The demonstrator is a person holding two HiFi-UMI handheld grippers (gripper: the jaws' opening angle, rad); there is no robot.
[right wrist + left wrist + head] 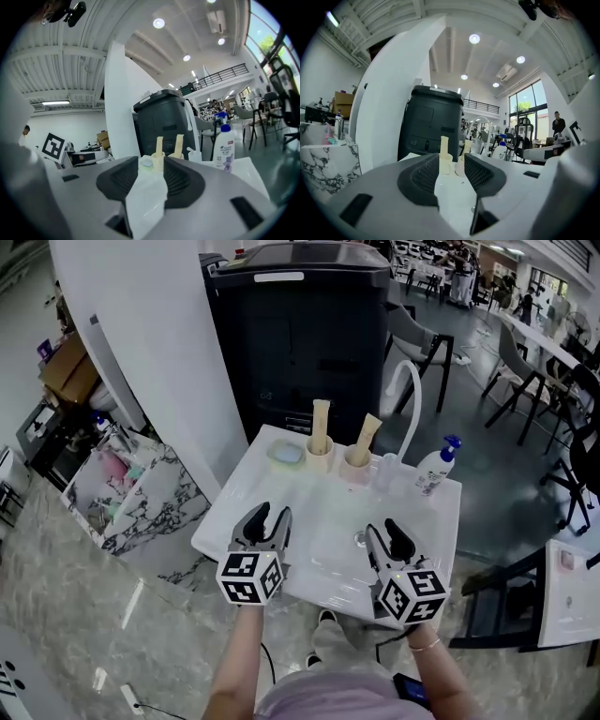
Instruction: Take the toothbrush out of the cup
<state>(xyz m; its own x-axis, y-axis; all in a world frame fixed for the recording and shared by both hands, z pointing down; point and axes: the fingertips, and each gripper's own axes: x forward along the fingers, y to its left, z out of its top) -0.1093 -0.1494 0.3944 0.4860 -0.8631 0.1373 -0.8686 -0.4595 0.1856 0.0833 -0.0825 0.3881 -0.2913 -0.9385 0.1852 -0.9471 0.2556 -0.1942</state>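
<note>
Hovering over the near edge of the white rectangular washbasin top (319, 554), the left gripper (270, 519) and the right gripper (386, 534) both point forward, nearly level. Each has its dark ribbed jaws standing wide apart with nothing between them.

Well ahead, at the basin's far rim, two small cream plastic cups stand side by side. The left cup (319, 458) holds a cream flat-handled toothbrush (321, 420) standing almost upright. The right cup (356, 468) holds a second cream toothbrush (367, 435), which leans to the right. Both long axes run roughly vertical, so I judge a grip must close across a handle from the side, above the cup's lip, then lift upward.

The left cup lies ahead and a little right of the left gripper, the right cup ahead and a little left of the right gripper; neither hand looks clearly nearer.

A pale green soap dish (285, 454) sits just left of the left cup, and a white pump bottle with a blue head (434, 470) stands further right. Behind rises a tall black cabinet (300, 334).
</note>
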